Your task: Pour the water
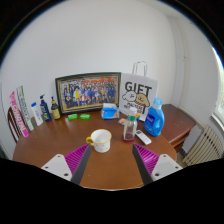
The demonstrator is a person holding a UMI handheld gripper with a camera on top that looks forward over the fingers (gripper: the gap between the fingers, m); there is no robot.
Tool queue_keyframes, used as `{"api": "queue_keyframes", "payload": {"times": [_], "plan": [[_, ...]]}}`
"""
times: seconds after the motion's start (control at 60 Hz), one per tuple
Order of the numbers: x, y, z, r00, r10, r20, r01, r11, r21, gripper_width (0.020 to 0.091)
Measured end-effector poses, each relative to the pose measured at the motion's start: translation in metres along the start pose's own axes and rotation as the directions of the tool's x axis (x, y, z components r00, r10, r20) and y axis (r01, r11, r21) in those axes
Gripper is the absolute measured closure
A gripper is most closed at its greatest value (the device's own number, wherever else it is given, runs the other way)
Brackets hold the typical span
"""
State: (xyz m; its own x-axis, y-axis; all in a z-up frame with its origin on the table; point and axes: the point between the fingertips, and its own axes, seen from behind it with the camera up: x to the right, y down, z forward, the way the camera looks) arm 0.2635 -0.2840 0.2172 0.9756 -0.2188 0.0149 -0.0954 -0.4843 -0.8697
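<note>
Bottle (129, 127) upright on wooden surface (110, 165), beyond fingers, right of white mug (101, 140). We judge bottle light, thin plastic, squashy and slick if clear; take mid-body, gentle squeeze, below cap. Mug stiff, likely pour target, stands just ahead between fingers. Hand-held gripper (110, 163) spread wide, pinching nothing. Behind: blue jug (154, 117), gift bag (137, 94), framed photo (88, 93), small bottles (40, 108) far left.

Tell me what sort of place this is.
Probably a room in a home. A round wooden table against a white wall holds a framed group photo, a gift bag and toiletry bottles. The gripper hangs open before a white mug.
</note>
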Motion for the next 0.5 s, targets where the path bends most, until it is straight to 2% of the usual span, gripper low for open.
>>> {"api": "queue_keyframes", "payload": {"times": [0.2, 0.433, 0.5], "plan": [[-0.034, 0.006, -0.068, 1.000, -0.002, -0.002, 0.002, 1.000, -0.004, 0.0248], [-0.043, 0.012, -0.101, 1.000, -0.014, -0.016, 0.014, 1.000, 0.009, 0.0249], [-0.040, 0.012, -0.106, 0.999, -0.029, -0.046, 0.030, 0.999, 0.013, 0.0250]]}}
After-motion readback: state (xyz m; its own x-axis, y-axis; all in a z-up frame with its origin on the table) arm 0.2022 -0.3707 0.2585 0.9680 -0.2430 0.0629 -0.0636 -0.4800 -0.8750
